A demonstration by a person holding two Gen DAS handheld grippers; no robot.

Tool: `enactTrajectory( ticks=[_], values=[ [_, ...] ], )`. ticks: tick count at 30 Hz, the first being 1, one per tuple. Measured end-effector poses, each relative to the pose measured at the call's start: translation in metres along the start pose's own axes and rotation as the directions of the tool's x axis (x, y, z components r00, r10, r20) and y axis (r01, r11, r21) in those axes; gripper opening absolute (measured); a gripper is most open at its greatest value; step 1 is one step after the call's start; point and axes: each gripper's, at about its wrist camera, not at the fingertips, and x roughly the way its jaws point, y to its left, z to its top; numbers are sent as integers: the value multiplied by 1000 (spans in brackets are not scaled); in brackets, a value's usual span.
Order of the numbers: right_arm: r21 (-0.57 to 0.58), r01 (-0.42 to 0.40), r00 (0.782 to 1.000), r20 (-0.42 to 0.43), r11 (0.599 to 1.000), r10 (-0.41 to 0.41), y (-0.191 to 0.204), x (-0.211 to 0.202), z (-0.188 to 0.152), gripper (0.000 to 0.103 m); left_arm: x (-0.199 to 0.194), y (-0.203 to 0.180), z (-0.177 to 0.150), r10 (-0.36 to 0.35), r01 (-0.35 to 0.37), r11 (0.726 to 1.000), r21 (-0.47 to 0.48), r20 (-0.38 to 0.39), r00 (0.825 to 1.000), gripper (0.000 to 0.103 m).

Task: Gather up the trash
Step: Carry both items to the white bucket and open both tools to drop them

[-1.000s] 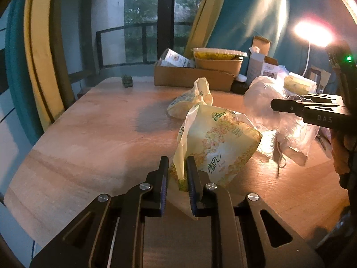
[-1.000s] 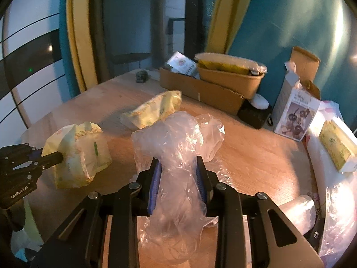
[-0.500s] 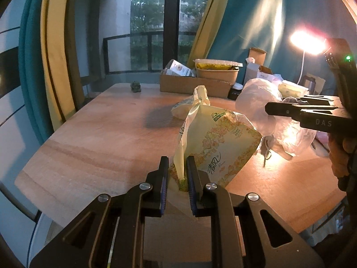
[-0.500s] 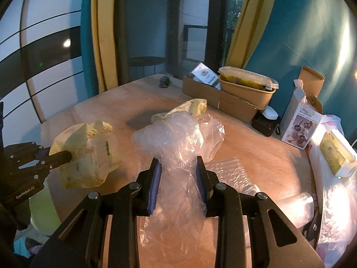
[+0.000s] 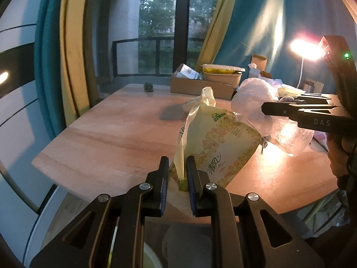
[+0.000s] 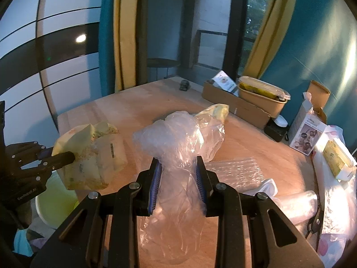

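Left wrist view: my left gripper (image 5: 176, 178) pinches the yellow tissue wrapper (image 5: 219, 147), lifted above the table (image 5: 107, 138).

Right wrist view: my right gripper (image 6: 178, 178) clamps the clear plastic bag (image 6: 178, 138); I should carry both level over the bin (image 6: 55, 198) before releasing.

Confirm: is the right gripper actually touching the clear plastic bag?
Touching. The right wrist view shows the right gripper with both blue pads pressed into the clear plastic bag, pinching it.
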Motion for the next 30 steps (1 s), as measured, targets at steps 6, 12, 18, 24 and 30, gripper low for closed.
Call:
enactTrajectory(
  ticks=[6, 12, 18, 24, 30],
  values=[
    [-47, -30, 1000, -3, 998, 30, 27, 0, -2, 29, -23, 12, -15, 37, -37, 999, -14, 12, 999, 18],
    [-89, -67, 998, -3, 994, 68, 57, 2, -1, 29, -41, 27, -33, 81, -81, 996, -27, 6, 997, 18],
    [-130, -102, 995, -12, 986, 101, 85, 8, -1, 29, -51, 51, -52, 131, -131, 989, -71, -10, 991, 18],
    [-161, -135, 991, -32, 978, 131, 113, 17, -1, 29, -60, 80, -75, 172, -177, 975, -135, -47, 984, 18],
    [-200, -176, 984, -50, 964, 169, 140, 26, 3, 29, -64, 108, -99, 213, -229, 953, -197, -98, 972, 18]
  ],
)
